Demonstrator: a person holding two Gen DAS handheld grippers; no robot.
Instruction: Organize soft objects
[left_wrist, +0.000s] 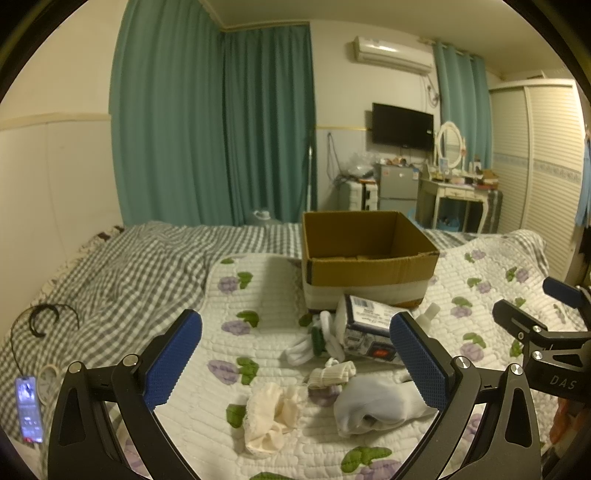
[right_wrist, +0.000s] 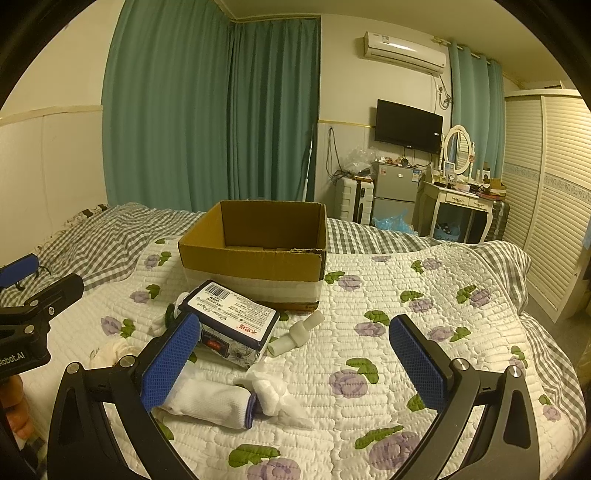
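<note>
Hovering both grippers over the floral quilt (right_wrist: 406, 288), I have nothing picked up yet, so I judge this to be the start of the sorting: choosing a first soft item to carry to the cardboard box (right_wrist: 255, 251), which stands open and looks empty at the far side of the pile.

My left gripper (left_wrist: 295, 354) has its jaws spread wide and holds nothing. Between and below its pads lie a crumpled cream sock (left_wrist: 267, 417), a small rolled ribbed bundle (left_wrist: 332, 373) and a pale grey-white sock (left_wrist: 373, 406) just beside the right-hand pad. Further off, touching each other, sit a tangle of white socks (left_wrist: 314, 343) and a dark blue tissue pack (left_wrist: 369, 328) that leans close against the box front.

My right gripper (right_wrist: 295, 354) is equally wide open and empty. Its left pad stands in front of a rolled white sock with a blue cuff (right_wrist: 214, 402), with a wad of white tissue (right_wrist: 273, 391) touching that cuff. A white plastic tube fitting (right_wrist: 299, 332) lies just beside the tissue pack; it looks hard, so I would leave it.

For the next move I would lower the left gripper onto the cream sock, centring the bunched fabric between the pads before closing, since loose cloth can slip out or drag a neighbour along.
</note>
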